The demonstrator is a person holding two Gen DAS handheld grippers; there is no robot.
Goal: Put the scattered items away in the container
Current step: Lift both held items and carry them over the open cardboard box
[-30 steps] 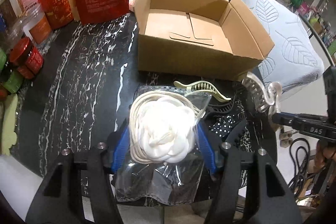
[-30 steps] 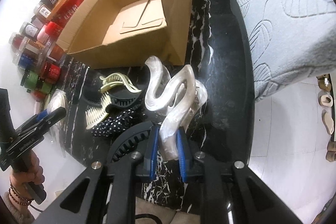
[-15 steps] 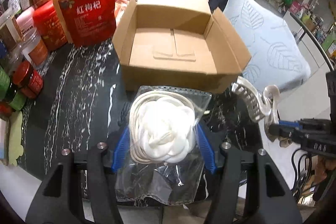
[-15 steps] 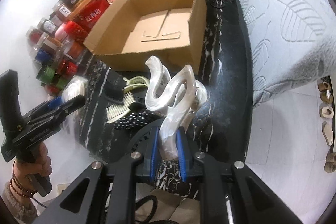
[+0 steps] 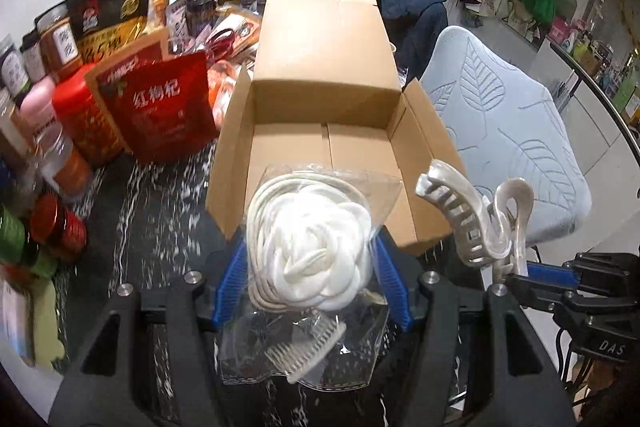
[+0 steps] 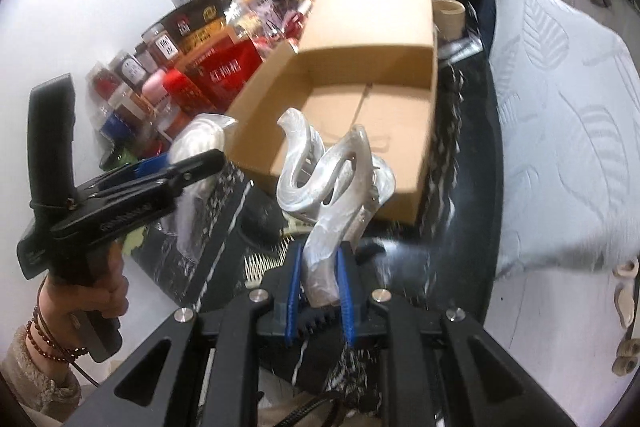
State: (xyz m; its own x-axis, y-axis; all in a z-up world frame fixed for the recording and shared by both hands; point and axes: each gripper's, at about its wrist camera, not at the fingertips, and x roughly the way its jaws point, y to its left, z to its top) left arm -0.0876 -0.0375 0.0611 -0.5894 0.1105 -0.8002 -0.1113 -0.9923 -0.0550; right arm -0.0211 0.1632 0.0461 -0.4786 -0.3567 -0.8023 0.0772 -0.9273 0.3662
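An open cardboard box stands on the black marble table; it also shows in the right wrist view. My left gripper is shut on a clear bag holding a white flower hair piece and hovers at the box's near wall. My right gripper is shut on a pearly silver claw clip, held up beside the box's near right corner; the clip also shows in the left wrist view. Dark and cream hair clips lie on the table below.
Red pouches, jars and bottles crowd the table left of the box. A pale blue leaf-patterned cushion lies to the right, past the table edge. A roll of tape sits behind the box.
Both grippers have risen and moved forward toward the box with their items. The flower bag now overlaps the box's near wall and the claw clip is beside its right corner.
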